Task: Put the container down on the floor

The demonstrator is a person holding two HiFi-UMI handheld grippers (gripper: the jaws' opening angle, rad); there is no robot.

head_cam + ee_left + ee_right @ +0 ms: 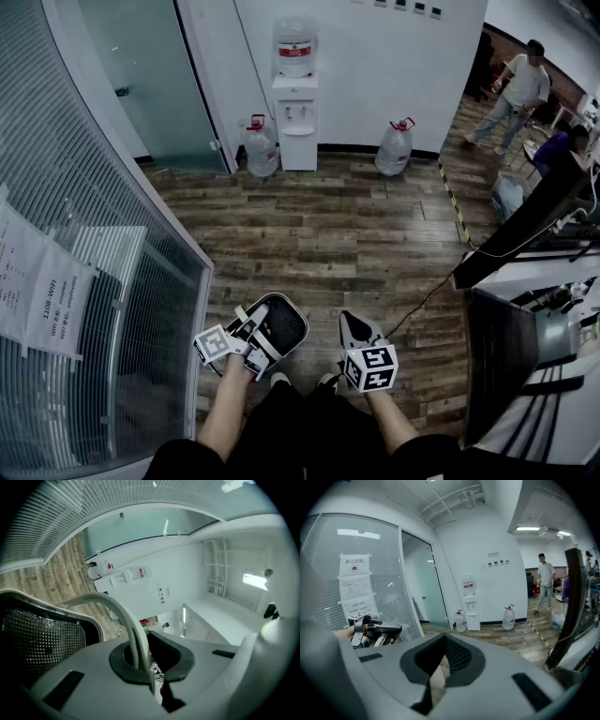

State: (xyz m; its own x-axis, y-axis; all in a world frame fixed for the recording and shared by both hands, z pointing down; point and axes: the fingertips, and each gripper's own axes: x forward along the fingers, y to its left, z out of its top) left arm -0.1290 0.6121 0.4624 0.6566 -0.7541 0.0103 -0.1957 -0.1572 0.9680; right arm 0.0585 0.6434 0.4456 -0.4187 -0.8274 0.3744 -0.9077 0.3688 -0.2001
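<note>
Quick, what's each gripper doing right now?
Left gripper: closed on the white handle of the container.
Right gripper: closed, nothing between its jaws.

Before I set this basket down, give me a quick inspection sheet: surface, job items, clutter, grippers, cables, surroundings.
Surface: wood-plank floor, open stretch ahead of the person.
Job's things: black mesh container hanging by its white handle, apparently not yet on the floor.
Clutter: two water jugs flanking the water dispenser at the far wall.
Grippers: left gripper shut on the handle; right gripper shut, nothing in it.
Cables: black cable across the floor at right, toward the desk.
Surroundings: glass wall with notices at left; people far right.
</note>
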